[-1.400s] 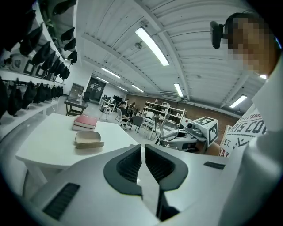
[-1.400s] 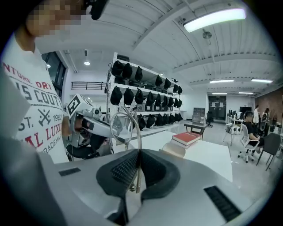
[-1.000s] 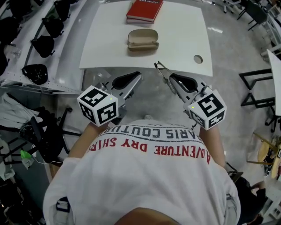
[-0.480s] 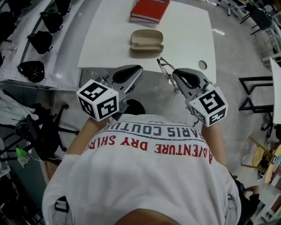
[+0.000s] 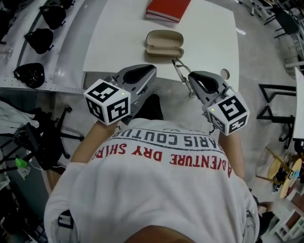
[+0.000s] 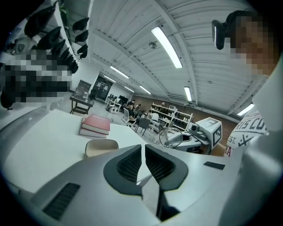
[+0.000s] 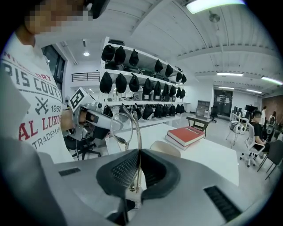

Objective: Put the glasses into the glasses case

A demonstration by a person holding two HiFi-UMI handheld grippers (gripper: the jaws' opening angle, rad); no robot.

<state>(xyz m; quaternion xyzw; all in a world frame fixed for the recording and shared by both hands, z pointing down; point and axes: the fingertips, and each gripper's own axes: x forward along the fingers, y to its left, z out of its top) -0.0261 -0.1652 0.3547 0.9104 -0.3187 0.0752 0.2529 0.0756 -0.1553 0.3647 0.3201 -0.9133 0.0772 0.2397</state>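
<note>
A: Checked the right gripper (image 7: 138,154)?
B: Yep, clamped on 1 temple of the glasses (image 7: 120,126), up by the white table's (image 5: 114,42) near edge, short of the tan glasses case (image 5: 164,42).
A: And the left gripper (image 6: 143,152)?
B: Pinched almost together, empty.

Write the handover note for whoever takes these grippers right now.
Left gripper: fingers together, nothing between them.
Right gripper: shut on the glasses, held by one temple.
Glasses case: on the white table, nearer the person than the red book; it looks closed.
Done: glasses are in hand.
Left: open the case, lay the glasses inside.
</note>
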